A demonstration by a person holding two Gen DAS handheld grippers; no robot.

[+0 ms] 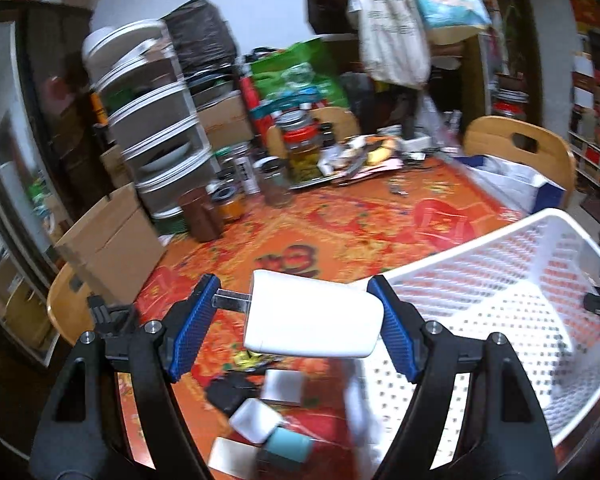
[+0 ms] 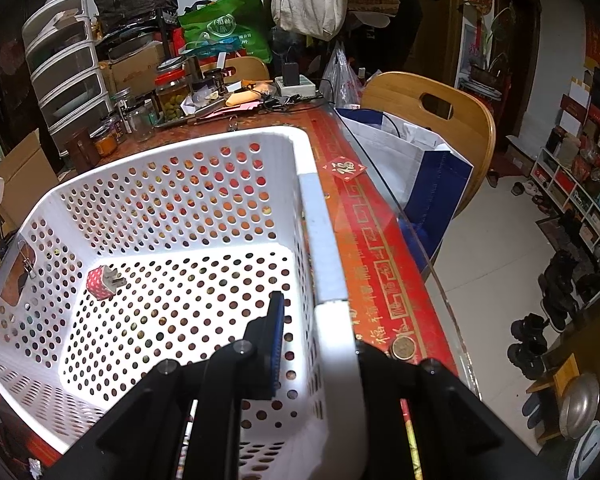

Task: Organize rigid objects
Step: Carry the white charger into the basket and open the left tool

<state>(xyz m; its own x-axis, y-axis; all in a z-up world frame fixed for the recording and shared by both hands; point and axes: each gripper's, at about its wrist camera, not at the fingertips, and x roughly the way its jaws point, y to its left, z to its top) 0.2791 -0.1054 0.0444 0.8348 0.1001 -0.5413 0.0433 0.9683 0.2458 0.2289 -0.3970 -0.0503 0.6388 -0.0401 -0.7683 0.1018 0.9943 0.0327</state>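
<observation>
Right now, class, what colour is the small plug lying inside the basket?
Red with white dots on the small plug, clearest in the right wrist view.

Surface [image 1: 340, 232] has a red-orange patterned cloth; on it a white perforated basket [image 2: 312, 216], jars [image 1: 300, 148], small chargers [image 1: 256, 420] and a coin [image 2: 404, 349].

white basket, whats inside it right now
In the white perforated basket, one small red dotted plug adapter lies on the floor near the left wall. The right gripper, clamped on the rim, hides part of the near floor.
</observation>
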